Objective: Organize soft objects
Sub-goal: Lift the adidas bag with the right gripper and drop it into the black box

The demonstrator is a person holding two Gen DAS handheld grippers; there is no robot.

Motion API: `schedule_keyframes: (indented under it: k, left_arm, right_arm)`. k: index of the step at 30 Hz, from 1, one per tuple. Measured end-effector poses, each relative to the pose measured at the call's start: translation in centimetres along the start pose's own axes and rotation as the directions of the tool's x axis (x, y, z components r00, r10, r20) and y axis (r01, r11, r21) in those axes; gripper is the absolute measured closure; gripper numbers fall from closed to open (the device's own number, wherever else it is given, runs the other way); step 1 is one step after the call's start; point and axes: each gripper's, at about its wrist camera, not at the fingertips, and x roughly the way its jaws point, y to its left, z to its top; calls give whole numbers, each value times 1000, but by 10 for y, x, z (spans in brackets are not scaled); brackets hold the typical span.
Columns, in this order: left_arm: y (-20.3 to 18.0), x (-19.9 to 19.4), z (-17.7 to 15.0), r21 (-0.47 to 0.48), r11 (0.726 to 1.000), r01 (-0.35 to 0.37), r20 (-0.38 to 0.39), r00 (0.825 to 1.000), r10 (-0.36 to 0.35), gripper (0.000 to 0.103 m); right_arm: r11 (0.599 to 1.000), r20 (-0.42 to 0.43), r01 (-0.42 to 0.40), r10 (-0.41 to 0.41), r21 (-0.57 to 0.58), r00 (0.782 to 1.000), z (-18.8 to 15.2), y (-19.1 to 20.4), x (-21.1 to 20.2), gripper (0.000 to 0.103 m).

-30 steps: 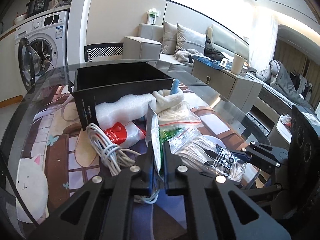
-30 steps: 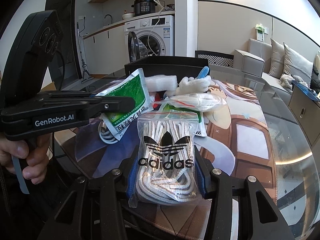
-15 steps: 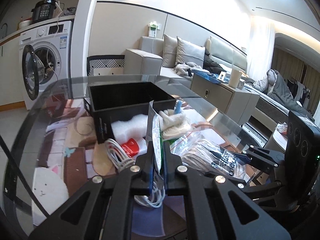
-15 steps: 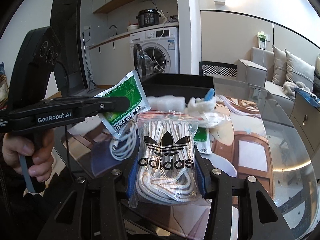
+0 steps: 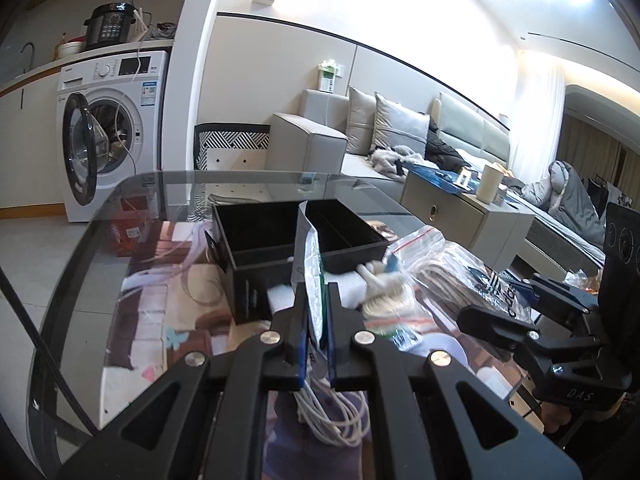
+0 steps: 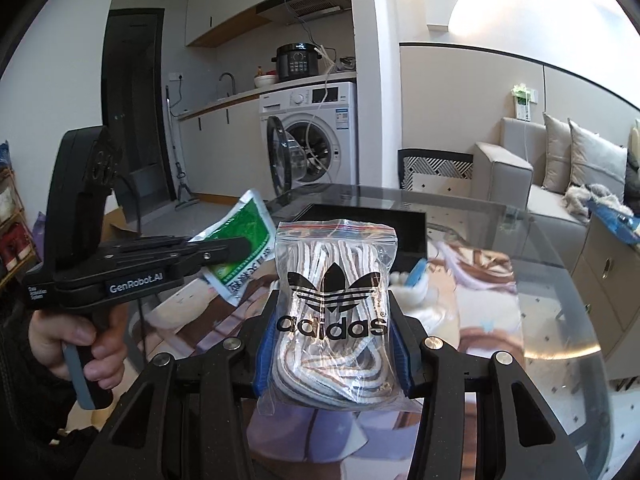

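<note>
Clear plastic, the zip bag of Adidas laces [image 6: 334, 312] sat clamped in the right gripper [image 6: 332, 344] while the left gripper [image 5: 316, 320] pinched the green sachet [image 5: 314, 264], both now lifted off the counter [image 5: 132, 280] toward the black box [image 5: 280, 248], ready for dropping in.
</note>
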Motion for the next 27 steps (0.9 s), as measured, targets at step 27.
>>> schedule_keyframes:
  k: [27]
  left_arm:
    - [28,96,56,-117,991,-59,-39,998,54,99]
  right_arm:
    - [995,-184,85,-75,48,980,75,-49,125,56]
